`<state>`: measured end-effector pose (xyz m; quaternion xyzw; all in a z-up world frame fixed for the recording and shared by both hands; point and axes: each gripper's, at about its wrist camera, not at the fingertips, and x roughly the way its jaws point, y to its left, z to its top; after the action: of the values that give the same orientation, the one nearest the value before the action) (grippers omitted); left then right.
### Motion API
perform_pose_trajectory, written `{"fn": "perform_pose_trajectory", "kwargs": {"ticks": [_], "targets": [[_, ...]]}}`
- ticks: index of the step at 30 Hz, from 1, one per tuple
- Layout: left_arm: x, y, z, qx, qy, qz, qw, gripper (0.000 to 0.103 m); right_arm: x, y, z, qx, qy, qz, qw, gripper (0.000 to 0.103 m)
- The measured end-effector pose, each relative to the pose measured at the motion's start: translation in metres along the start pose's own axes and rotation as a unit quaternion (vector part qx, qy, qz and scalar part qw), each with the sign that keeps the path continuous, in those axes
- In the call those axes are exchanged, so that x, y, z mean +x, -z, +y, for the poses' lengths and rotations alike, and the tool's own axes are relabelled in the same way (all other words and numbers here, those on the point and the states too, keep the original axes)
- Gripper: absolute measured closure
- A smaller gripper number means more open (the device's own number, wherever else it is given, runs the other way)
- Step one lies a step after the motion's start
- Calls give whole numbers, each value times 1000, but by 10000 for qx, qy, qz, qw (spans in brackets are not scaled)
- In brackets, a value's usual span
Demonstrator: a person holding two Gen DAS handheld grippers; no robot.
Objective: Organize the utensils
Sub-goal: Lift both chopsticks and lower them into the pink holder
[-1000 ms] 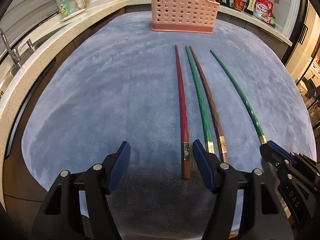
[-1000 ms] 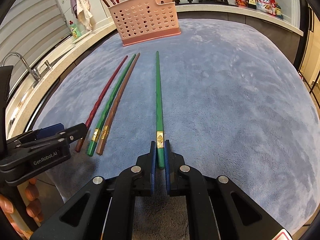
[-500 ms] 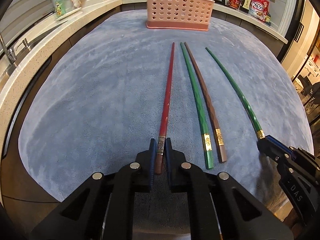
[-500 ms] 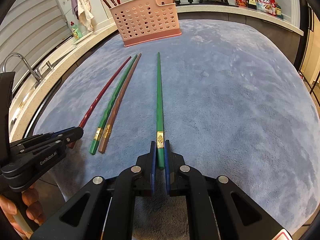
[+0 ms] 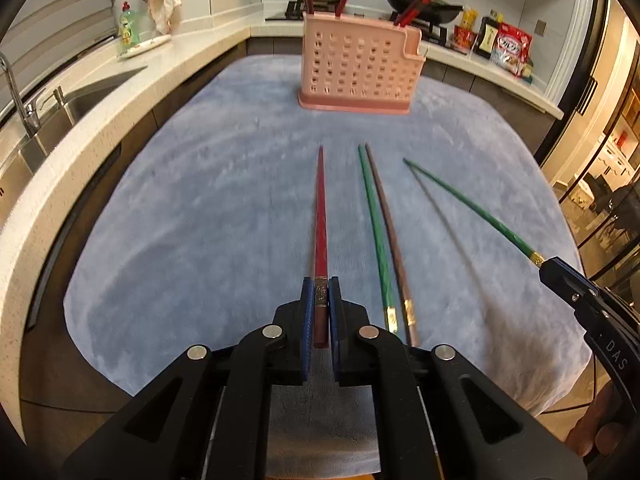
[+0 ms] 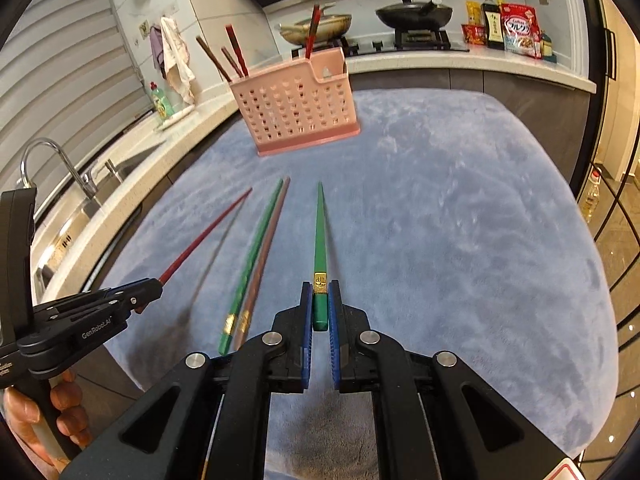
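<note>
My left gripper (image 5: 320, 292) is shut on the butt end of a red chopstick (image 5: 320, 216) and holds it lifted above the blue cloth, tip pointing at the pink utensil basket (image 5: 360, 72). My right gripper (image 6: 320, 296) is shut on a green chopstick (image 6: 320, 236), also lifted, tip toward the basket (image 6: 296, 116). A second green chopstick (image 5: 376, 232) and a brown chopstick (image 5: 392, 240) lie side by side on the cloth between the two held ones. Several red and brown chopsticks stand in the basket.
The blue cloth (image 5: 180, 220) covers the counter. A sink with a tap (image 6: 52, 168) lies to the left, with a green soap bottle (image 5: 129, 24). A stove with a wok (image 6: 416, 12) and food packets (image 6: 516, 28) stand behind the basket.
My left gripper closed on the red chopstick, then both grippers lifted their chopsticks off the cloth. The views have tilted up toward the basket.
</note>
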<state>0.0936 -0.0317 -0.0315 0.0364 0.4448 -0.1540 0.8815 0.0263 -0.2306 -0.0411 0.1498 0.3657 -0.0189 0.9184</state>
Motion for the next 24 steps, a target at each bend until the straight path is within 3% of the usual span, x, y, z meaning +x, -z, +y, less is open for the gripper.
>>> {"fn": "perform_pose_trajectory", "kwargs": {"ticks": [12, 24], "targets": [[-40, -76, 10, -122, 28, -761, 9970, 96, -35, -81, -12, 91, 7, -899, 9959, 96], [-46, -156, 17, -141, -99, -1192, 9927, 96, -37, -148, -14, 182, -72, -1414, 9898, 96]]}}
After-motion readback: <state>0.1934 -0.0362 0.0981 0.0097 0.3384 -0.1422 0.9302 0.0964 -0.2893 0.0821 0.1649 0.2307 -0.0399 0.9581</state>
